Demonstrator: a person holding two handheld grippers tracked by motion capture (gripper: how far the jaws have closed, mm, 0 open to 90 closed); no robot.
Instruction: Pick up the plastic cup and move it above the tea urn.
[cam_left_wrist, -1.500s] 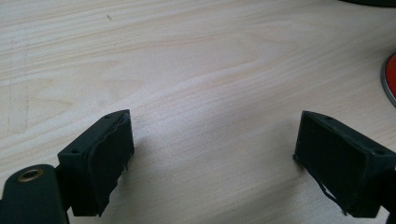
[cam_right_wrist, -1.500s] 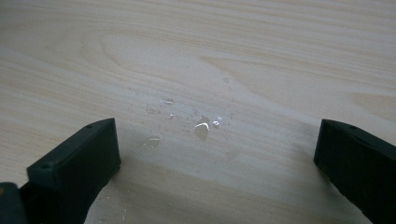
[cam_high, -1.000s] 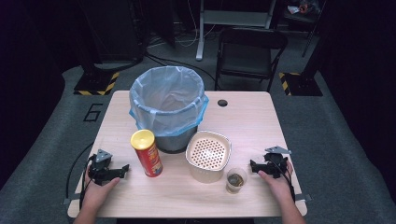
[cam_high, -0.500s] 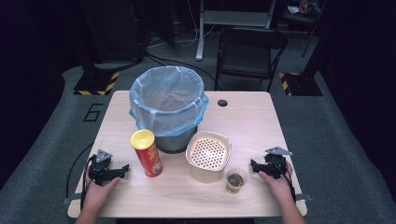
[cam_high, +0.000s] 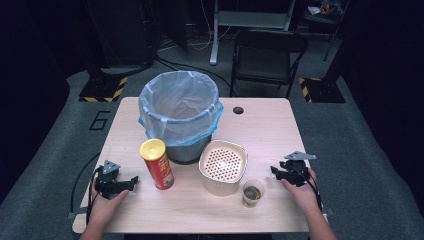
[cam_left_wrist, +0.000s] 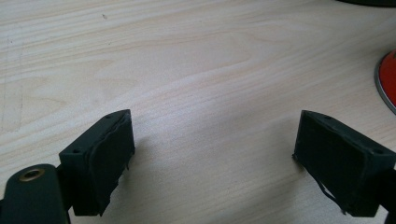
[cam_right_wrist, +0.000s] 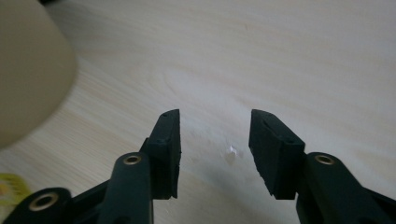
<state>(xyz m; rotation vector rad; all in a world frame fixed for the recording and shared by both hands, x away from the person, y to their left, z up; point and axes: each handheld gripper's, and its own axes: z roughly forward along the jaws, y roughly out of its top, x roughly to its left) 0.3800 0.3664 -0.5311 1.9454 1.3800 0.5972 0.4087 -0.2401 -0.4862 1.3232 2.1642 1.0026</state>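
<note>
Almost nothing has changed since a moment ago. The left hand-held gripper (cam_high: 131, 180) still rests on the pale wooden desk (cam_high: 265, 125) at about 8 o'clock, and its jaws are spread wide with only bare wood between them. The right hand-held gripper (cam_high: 276, 172) stays at about 4 o'clock. Its jaws are spread too, a little less, and they hold nothing.

The tall red chip can with the yellow lid (cam_high: 157, 163) stands upright, just beside the left hand-held gripper, at its 3 o'clock. The small clear plastic cup with something brown inside (cam_high: 252, 193) stands near the right hand-held gripper, at its 8 o'clock. The cream square bowl with the holed tray (cam_high: 223, 166) sits between the can and the cup. The grey bin with the blue bag (cam_high: 179, 112) waits at 12 o'clock, behind the can.

So the work has probably not started yet. Both hands look ready, and nothing is picked up.
</note>
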